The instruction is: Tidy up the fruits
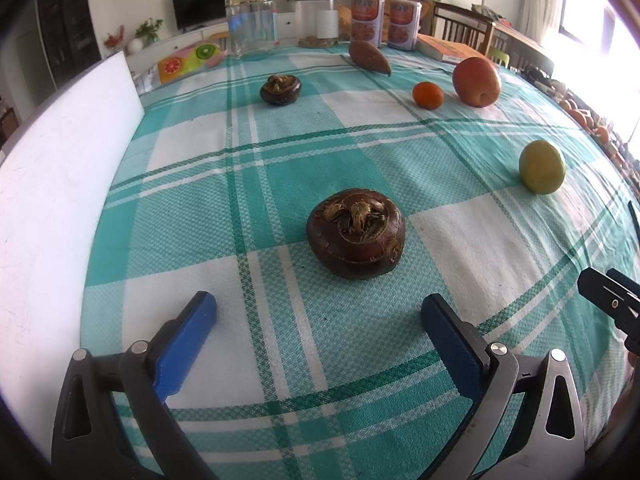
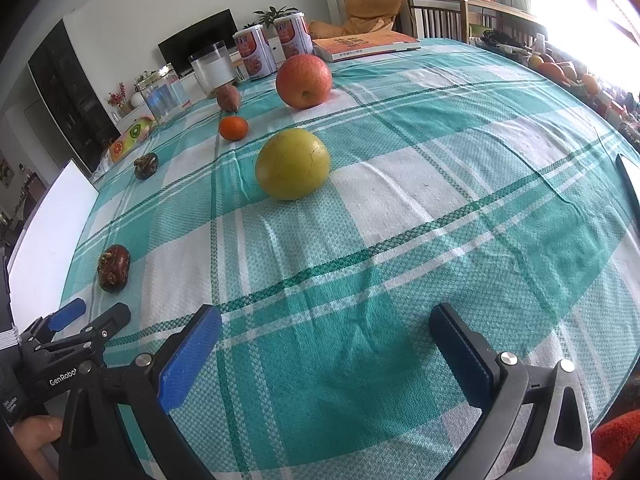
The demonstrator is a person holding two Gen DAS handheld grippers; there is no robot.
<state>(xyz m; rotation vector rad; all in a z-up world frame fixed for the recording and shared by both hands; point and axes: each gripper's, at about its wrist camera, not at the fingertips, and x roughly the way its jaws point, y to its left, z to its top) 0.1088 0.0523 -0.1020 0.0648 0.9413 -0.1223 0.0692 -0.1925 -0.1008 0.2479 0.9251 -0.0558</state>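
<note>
My left gripper (image 1: 318,304) is open and empty, just short of a dark brown water chestnut (image 1: 356,234) on the checked cloth. A second chestnut (image 1: 280,89) lies farther back, with a sweet potato (image 1: 369,57), a small orange (image 1: 428,95), a red apple (image 1: 477,81) and a yellow-green fruit (image 1: 542,166) to the right. My right gripper (image 2: 326,316) is open and empty, well short of the yellow fruit (image 2: 293,164). The right view also shows the apple (image 2: 304,81), orange (image 2: 233,127), sweet potato (image 2: 229,97), both chestnuts (image 2: 114,268) (image 2: 146,165) and the left gripper (image 2: 96,312).
A white board (image 1: 60,184) lies along the table's left side. Jars (image 1: 251,22), two cans (image 1: 367,20) and a book (image 1: 450,49) stand at the far edge. The right gripper's tip (image 1: 612,300) shows at the right. A dark flat object (image 2: 630,184) lies at the right edge.
</note>
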